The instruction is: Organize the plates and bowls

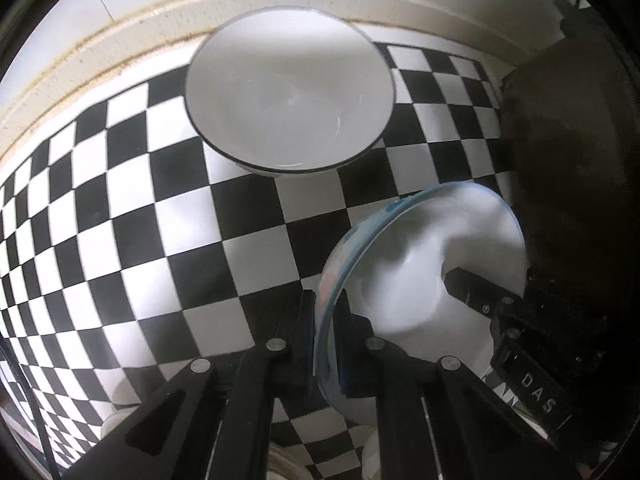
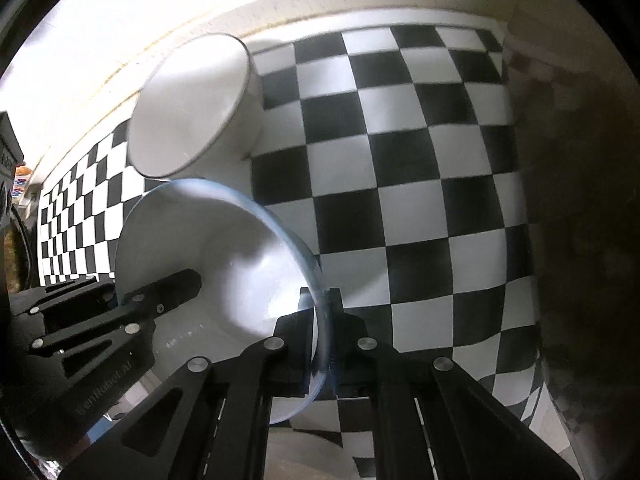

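1. Two hand-held grippers grasp one blue-rimmed white bowl [image 1: 420, 264] from opposite sides above a black-and-white checkered tabletop [image 1: 132, 200]. The bowl is tilted.

2. In the left wrist view, the left gripper [image 1: 324, 344] is clenched on the bowl's near rim at about 6 o'clock of the frame, with one finger outside the wall and one inside.

3. In that same view, the right gripper [image 1: 480, 292] reaches in from about 4 o'clock. One of its fingers lies inside the bowl against the white interior.

4. In the right wrist view, the right gripper [image 2: 322, 340] is clamped on the blue rim of the bowl [image 2: 208, 248] at about 6 o'clock. The rim passes between its two fingers.

5. There, the left gripper [image 2: 120, 300] comes in from about 8 o'clock, gripping the opposite side of the rim with one finger inside.

6. A second white bowl with a dark rim [image 1: 288, 88] sits upright on the checkered cloth at about 12 o'clock in the left wrist view. It stands apart from the held bowl.

7. In the right wrist view that dark-rimmed bowl [image 2: 188, 108] lies at about 10 o'clock, just beyond the held bowl; whether they touch cannot be told.

8. A cream counter edge [image 1: 120, 36] borders the cloth on the far side.
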Demonstrator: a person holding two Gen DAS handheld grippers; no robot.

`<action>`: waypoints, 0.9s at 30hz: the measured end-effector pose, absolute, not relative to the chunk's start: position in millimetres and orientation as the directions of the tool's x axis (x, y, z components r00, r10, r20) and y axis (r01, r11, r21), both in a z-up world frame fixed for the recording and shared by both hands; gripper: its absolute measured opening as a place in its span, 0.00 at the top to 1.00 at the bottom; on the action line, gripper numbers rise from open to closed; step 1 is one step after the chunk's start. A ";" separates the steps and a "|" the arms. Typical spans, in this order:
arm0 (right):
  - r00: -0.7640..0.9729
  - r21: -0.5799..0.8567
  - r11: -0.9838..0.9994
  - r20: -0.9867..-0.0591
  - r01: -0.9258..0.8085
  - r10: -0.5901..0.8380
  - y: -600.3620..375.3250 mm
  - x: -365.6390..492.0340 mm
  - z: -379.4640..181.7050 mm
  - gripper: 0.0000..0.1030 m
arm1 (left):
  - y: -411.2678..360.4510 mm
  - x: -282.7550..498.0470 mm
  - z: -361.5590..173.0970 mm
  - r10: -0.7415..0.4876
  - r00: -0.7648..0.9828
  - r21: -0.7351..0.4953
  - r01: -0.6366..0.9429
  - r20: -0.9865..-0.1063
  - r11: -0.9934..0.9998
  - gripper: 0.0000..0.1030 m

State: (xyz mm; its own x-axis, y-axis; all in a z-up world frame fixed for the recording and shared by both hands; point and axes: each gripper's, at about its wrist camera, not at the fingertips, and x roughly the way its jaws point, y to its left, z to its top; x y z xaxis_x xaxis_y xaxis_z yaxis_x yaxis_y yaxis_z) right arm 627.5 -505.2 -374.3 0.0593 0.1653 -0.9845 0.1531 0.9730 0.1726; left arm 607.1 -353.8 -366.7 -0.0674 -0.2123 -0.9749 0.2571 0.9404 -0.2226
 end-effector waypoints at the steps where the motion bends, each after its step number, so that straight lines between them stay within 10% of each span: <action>1: 0.065 0.173 0.974 -0.984 0.148 0.166 -503.9 626.5 -369.4 0.93 | -352.9 604.4 -361.9 -0.212 -0.060 -0.220 0.260 -0.975 0.940 0.94; 27: 0.146 0.200 0.959 -0.974 0.199 0.172 -500.2 453.4 -293.1 0.93 | -354.6 472.0 -301.9 -0.248 -0.085 -0.261 0.405 -0.965 0.877 0.94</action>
State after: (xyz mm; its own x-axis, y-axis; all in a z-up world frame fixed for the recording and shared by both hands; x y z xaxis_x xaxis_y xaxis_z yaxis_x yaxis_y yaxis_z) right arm 453.4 -500.2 -293.1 0.1459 0.1725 -0.9742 0.1995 0.9593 0.1997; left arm 472.0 -354.6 -301.9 -0.0845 -0.2479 -0.9651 0.4048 0.8765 -0.2606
